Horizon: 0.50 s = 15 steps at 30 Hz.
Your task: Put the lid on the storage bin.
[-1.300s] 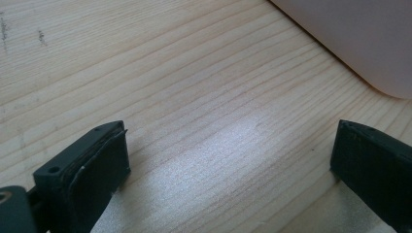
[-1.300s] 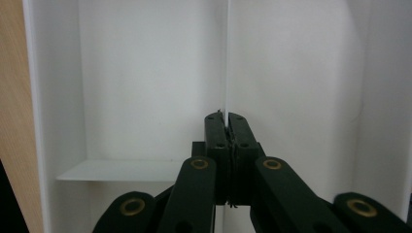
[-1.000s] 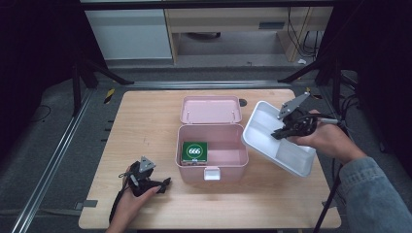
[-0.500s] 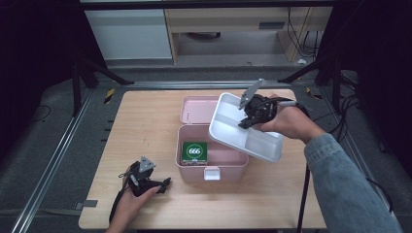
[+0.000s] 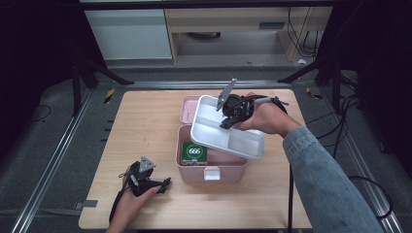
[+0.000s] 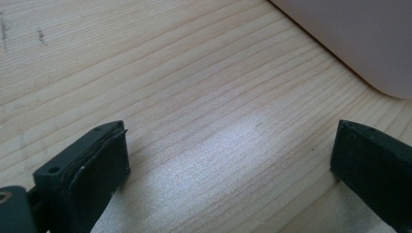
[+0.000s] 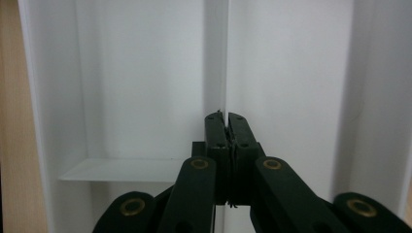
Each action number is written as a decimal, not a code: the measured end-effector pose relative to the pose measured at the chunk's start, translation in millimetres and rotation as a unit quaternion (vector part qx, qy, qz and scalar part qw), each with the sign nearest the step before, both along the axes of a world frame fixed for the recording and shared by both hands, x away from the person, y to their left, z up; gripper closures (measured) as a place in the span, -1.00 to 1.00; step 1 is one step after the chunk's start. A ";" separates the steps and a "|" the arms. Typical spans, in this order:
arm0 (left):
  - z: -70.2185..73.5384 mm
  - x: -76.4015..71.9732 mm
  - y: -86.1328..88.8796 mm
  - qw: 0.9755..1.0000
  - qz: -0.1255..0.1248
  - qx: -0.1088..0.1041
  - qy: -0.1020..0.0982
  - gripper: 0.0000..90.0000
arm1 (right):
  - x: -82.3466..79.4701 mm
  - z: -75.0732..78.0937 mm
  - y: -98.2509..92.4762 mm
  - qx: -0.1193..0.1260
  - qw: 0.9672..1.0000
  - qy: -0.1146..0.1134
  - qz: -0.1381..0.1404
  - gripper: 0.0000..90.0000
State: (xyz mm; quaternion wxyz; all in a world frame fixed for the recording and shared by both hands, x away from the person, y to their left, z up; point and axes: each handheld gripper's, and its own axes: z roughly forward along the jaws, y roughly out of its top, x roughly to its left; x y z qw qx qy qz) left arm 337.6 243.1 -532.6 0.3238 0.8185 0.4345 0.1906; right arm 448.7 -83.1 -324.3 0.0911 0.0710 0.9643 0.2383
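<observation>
**Lowering the white tray into the pink box**

At the lower left of the high view my left hand-held gripper [image 5: 165, 183] rests on the desk [image 5: 145, 126], jaws spread wide with nothing between them; in the left gripper view bare wood grain lies between its pads [image 6: 104, 167] and a corner of the pink storage box [image 6: 359, 43] sits in the upper right of that frame.

At the middle of the high view the pink storage box [image 5: 214, 170] stands open, its lid [image 5: 187, 110] laid back behind it. Inside, in the left part, lies a green packet marked 666 [image 5: 195, 152].

Right of centre, my right hand-held gripper [image 5: 228, 121] is clenched on the divider wall of the white divided tray [image 5: 214, 133], which hangs tilted above the box. In the right gripper view the jaws pinch that thin divider [image 7: 217, 73] squarely.

To do this well, I judge I must level the tray first, line its edges up with the box rim, then lower it straight so it seats evenly. The grip on one thin wall could let the tray swing. The green packet might foul the tray's underside if it stands too high; I cannot tell its height. The raised lid behind leaves little room at the back edge.
</observation>
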 end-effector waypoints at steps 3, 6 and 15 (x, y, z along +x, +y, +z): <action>-0.1 0.0 -0.2 1.000 0.001 -0.002 -0.001 -1.00 | 1.0 -0.2 6.9 -0.002 1.000 0.002 0.005 0.99; -0.1 0.0 -0.2 1.000 0.001 -0.002 -0.001 -1.00 | 1.6 -2.9 15.3 -0.005 1.000 0.004 0.014 0.99; -0.2 -0.1 -0.3 1.000 0.001 -0.003 0.000 -1.00 | 1.9 -8.7 30.0 -0.009 1.000 0.008 0.027 0.99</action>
